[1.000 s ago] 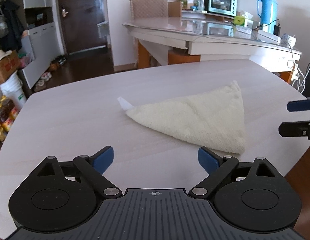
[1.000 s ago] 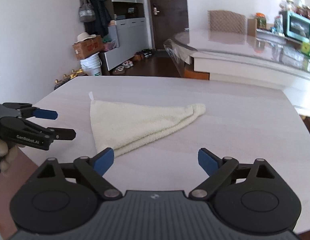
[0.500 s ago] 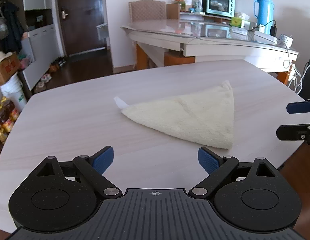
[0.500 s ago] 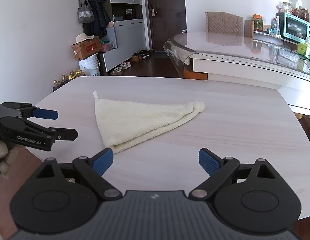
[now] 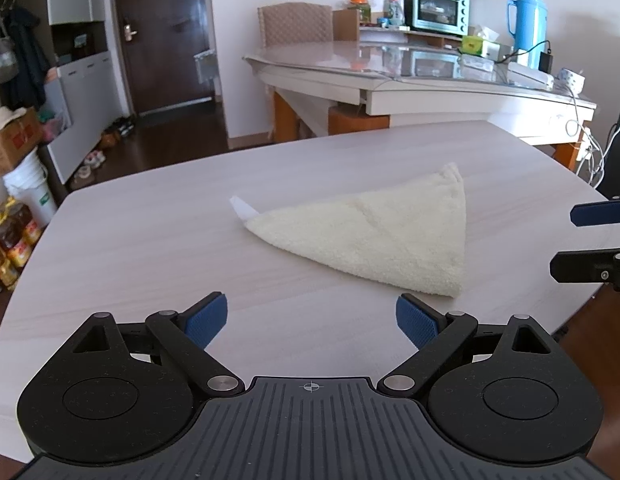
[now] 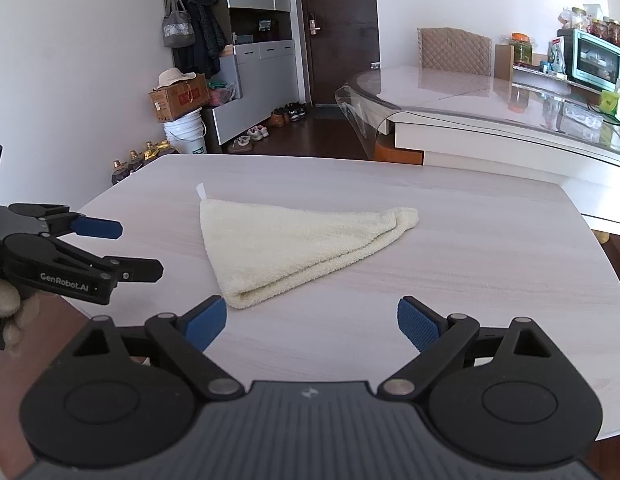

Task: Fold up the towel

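Note:
A cream towel [image 5: 382, 236] lies folded into a triangle on the pale wooden table [image 5: 149, 240], with a small white tag at one corner. It also shows in the right wrist view [image 6: 293, 244]. My left gripper [image 5: 312, 318] is open and empty, held back from the towel's near edge. My right gripper [image 6: 312, 320] is open and empty, just short of the towel's near corner. The right gripper also shows in the left wrist view [image 5: 582, 240] at the right edge, and the left gripper in the right wrist view [image 6: 137, 250] at the left, both apart from the towel.
A glass-topped table [image 5: 410, 76] stands behind with a teal oven [image 5: 436, 10], a blue thermos [image 5: 526, 26] and cables. Boxes, a white bucket [image 6: 185, 136], bottles and shoes sit on the floor by the far wall. The table edge [image 5: 582, 312] is close at the right.
Both grippers have drawn back and up from the towel, so it sits farther away in both views. The towel has not moved. Both grippers stay open.

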### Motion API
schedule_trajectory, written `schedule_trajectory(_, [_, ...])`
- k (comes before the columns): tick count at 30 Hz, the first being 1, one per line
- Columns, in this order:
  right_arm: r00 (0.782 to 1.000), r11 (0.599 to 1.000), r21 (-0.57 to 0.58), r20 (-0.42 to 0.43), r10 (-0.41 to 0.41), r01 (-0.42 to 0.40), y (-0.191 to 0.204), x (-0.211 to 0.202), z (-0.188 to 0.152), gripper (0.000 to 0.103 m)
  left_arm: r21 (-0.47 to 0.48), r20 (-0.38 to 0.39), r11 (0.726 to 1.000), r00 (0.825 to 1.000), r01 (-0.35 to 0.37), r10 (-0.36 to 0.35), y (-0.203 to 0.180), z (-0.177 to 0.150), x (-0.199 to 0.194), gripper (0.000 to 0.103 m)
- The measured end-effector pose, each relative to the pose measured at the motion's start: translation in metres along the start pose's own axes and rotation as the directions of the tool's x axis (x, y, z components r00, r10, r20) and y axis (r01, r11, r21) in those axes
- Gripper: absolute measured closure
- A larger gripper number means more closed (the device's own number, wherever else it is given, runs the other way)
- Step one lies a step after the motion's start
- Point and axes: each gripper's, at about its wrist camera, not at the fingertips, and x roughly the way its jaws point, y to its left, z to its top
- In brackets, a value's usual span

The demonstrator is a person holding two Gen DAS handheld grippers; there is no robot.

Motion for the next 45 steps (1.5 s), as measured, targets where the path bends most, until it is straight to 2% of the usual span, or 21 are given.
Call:
schedule_trajectory(16, [1.000,1.000,-0.001,-0.005,0.003,-0.003,0.001,0.006,0.003,0.009,0.003,0.002,1.000,1.000,0.003,-0.003,0.002,0.001,0.003,0.008])
schedule_trajectory(26, [1.000,0.999,0.036,0.022,0.010,-0.011,-0.020,0.042,0.039,0.021,0.053,0.043,0.998,0.999,-0.018,0.015,0.017,0.029,0.026,0.008])
schedule_trajectory(30, [0.999,0.996,0.079,0.007,0.033,-0.033,-0.032,0.069,0.052,0.036,0.074,0.048,0.997,0.999,-0.012,0.008,0.020,0.042,0.044,0.008])
schedule_trajectory(32, [0.999,0.995,0.092,-0.005,0.041,-0.041,-0.036,0.081,0.057,0.039,0.091,0.038,0.996,0.999,-0.002,-0.001,0.019,0.048,0.056,0.008])
schedule_trajectory(40, [0.998,0.988,0.153,-0.062,0.002,0.007,-0.052,0.119,0.060,0.040,0.125,0.003,0.992,1.000,0.026,-0.027,0.017,0.052,0.086,0.008])
schedule_trajectory(43, [0.998,0.990,0.140,-0.062,-0.012,0.021,-0.051,0.125,0.058,0.052,0.119,-0.009,0.992,1.000,0.029,-0.028,0.022,0.049,0.095,0.008])
schedule_trajectory(44, [0.998,0.991,0.130,-0.058,-0.019,0.027,-0.050,0.125,0.057,0.059,0.115,-0.012,0.993,0.999,0.033,-0.032,0.024,0.049,0.097,0.008])
schedule_trajectory(45, [0.998,0.992,0.122,-0.053,-0.024,0.030,-0.050,0.124,0.056,0.071,0.110,-0.012,0.993,0.999,0.036,-0.035,0.026,0.048,0.098,0.007])
